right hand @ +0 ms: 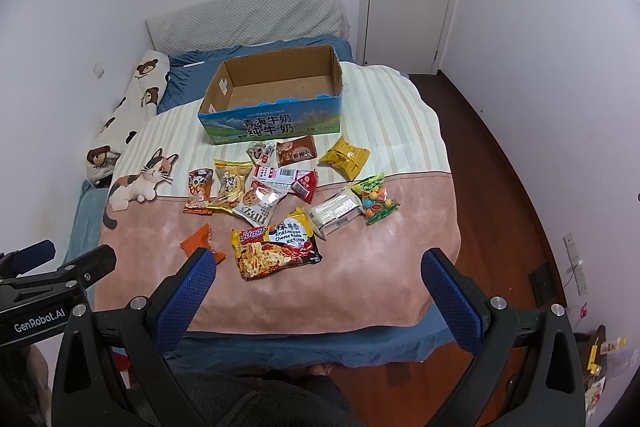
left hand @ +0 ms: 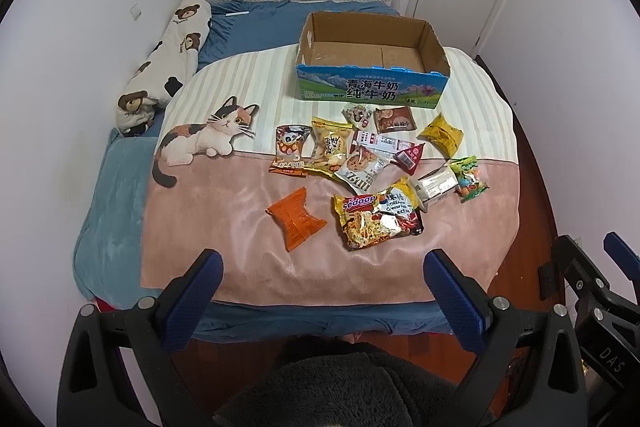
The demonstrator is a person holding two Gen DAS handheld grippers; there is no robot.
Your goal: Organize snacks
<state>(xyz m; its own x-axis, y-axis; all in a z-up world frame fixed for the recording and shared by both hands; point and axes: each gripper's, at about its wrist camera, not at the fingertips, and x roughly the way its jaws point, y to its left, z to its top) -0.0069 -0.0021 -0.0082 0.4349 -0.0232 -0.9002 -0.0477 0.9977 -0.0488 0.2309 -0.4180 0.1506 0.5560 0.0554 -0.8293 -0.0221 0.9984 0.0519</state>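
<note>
Both grippers wide apart and empty: left gripper (left hand: 322,291) hovering off the near edge of the bed, right gripper (right hand: 316,289) level with it, blue pads clear of everything. Nothing picked up yet. Snacks strewn loose across the cat blanket (left hand: 248,267), none in the cardboard box (left hand: 436,53), which sits open-topped at the far side, just behind the pile. Nearest to hand: the orange packet (left hand: 296,221) lying alone on the pink part, and the big noodle pack (left hand: 374,221) beside it, its far edge tucked against a white wrapped bar (left hand: 436,187).

Trouble spots, as a judgement. Middle cluster overlapping badly: cookie pack (left hand: 362,167) lying over the yellow packet (left hand: 330,147) and touching the red triangular sachet (left hand: 410,157), so closing on one likely drags or pinches a neighbour too. Slick, puffy film throughout, so a shallow bite probably slips out on the lift. Soft blanket underneath, liable to give, bunch up between the pads and shift the whole spread. Long carry over the pile to reach the box; low front wall easy to clip, light box easy to shove backward. Green candy bag (left hand: 468,179) and yellow pouch (left hand: 442,135) toward the right side, apt to be knocked further off
</note>
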